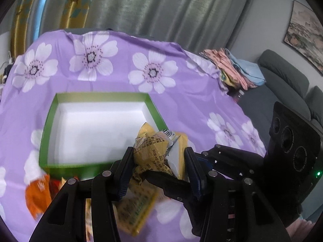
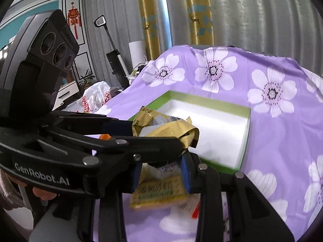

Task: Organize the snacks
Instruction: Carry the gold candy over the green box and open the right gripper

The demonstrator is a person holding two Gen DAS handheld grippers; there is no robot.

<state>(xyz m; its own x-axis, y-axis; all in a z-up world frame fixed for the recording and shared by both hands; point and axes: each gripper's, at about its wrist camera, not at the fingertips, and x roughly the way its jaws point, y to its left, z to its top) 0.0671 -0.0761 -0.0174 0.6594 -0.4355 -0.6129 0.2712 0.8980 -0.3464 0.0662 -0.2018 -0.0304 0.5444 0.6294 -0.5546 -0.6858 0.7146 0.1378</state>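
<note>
Left tongs [image 1: 159,157], lower centre of the left wrist view: clenched on a crumpled yellow snack packet [image 1: 155,151], one pad pressed to each side of it. Right tongs [image 2: 161,173], lower centre of the right wrist view: pads close together with a purple-printed wrapper [image 2: 166,167] between them; whether they press on it cannot be told. In that same view the left tongs [image 2: 181,141] cross from the left, carrying the yellow snack packet [image 2: 161,129] above the near corner of the box. Beneath the tongs, on the table: a flat yellow-green packet [image 1: 135,209], blurred, lower centre of the left view; the same flat packet [image 2: 157,193] shows just below the right tongs. An orange packet [image 1: 38,193], lower left of the left view, near the front wall of the box. Middle ground: green box [image 1: 155,109], open, white inside, left of centre in the left view and right of centre [image 2: 247,129] in the right view. It stands on a purple flowered cloth [image 1: 181,92] covering the table. Far: folded cloths [image 1: 238,70] at the right edge of the table; grey curtains [image 1: 161,6] across the top.
</note>
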